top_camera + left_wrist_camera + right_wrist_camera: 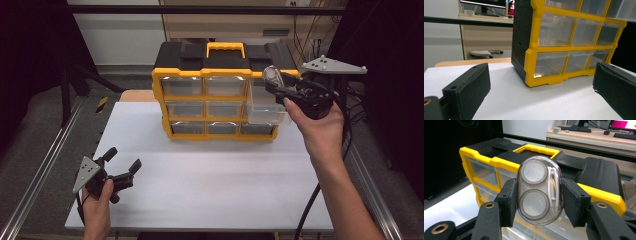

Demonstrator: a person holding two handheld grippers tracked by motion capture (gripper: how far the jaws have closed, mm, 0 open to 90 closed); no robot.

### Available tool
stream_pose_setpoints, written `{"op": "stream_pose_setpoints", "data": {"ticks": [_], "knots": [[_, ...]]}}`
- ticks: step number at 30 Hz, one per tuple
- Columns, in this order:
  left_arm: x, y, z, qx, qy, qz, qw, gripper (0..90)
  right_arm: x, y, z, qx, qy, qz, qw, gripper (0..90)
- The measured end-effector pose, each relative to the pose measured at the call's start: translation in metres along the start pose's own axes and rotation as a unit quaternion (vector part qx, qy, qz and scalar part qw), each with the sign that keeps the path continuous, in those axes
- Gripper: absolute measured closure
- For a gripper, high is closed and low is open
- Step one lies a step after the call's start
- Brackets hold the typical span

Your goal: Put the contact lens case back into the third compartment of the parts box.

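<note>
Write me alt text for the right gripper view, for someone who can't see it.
The right gripper holds a clear oval case upright between its two black jaws; inside are two round grey-rimmed wells, one above the other, and a white piece beside them. Behind it stands a black and yellow drawer organizer with a yellow handle on top.

place: probably lab or office | evidence: desk (584, 138) with monitor (622, 124), keyboard (579, 129), trailing cables (312, 37)
</note>
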State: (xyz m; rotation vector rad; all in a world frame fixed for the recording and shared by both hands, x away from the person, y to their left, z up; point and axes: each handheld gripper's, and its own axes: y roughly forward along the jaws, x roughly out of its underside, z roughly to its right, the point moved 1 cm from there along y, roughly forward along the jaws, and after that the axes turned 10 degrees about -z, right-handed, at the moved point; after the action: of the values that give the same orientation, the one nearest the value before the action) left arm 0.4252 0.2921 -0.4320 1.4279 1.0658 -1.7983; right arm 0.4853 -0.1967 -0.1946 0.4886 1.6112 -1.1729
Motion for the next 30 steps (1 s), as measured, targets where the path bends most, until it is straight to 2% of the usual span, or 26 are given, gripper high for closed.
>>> {"op": "stream_pose_setpoints", "data": {"ticks": [30], "knots": [[0.0, 0.0, 0.0, 0.001, 0.001, 0.0, 1.0, 1.1, 0.008, 0.005, 0.017, 0.01, 0.011, -0.015, 0.9998, 49.0]]}}
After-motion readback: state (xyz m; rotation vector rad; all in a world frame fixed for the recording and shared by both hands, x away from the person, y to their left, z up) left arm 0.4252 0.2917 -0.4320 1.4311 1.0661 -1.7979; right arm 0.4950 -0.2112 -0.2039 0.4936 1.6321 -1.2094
